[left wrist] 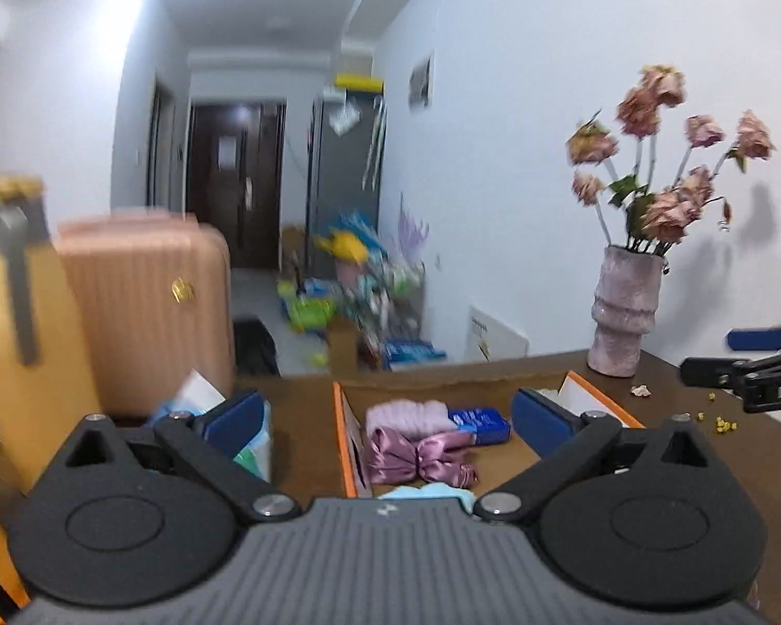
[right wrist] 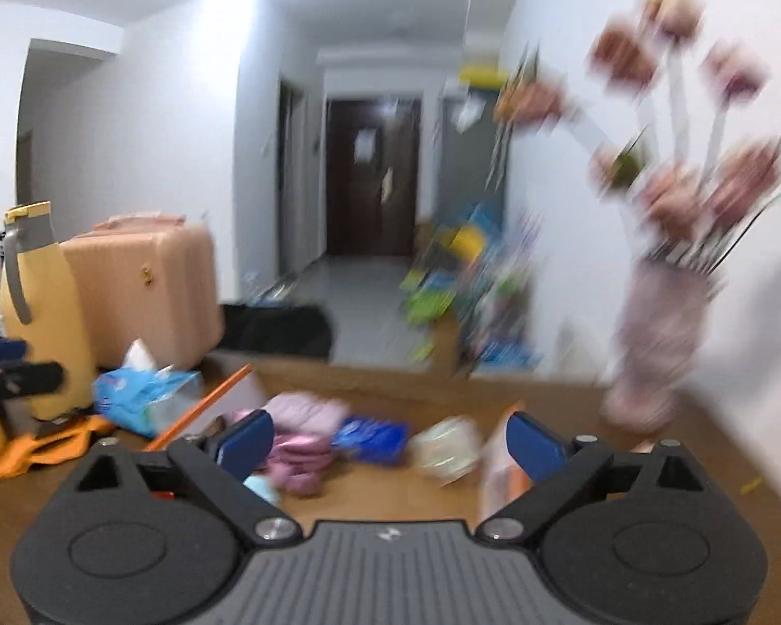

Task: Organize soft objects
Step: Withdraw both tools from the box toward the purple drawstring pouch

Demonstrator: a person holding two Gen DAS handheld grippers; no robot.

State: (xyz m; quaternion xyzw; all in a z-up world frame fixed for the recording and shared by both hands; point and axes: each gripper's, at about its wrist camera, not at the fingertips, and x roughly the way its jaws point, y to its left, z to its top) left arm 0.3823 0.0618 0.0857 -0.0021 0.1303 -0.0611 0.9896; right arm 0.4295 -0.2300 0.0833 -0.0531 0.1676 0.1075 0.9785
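Left wrist view: left gripper [left wrist: 388, 414] spread wide, nothing between blue pads. Shallow orange-rimmed cardboard box [left wrist: 344, 448] on brown table holds satin purple bow [left wrist: 419, 455], fluffy lilac cloth [left wrist: 406, 412], blue packet [left wrist: 481, 423]. Right gripper [right wrist: 388, 442] likewise released, empty, above same box; view blurred.

I see a dark brown table [left wrist: 703, 401] carrying everything. The open cardboard box [left wrist: 500, 450] sits at its middle. Left of the box lie a blue tissue pack [right wrist: 140, 390] and a yellow jug [right wrist: 41, 323]; right of it a pink vase [left wrist: 625, 312] stands, petals [left wrist: 641, 390] scattered near.
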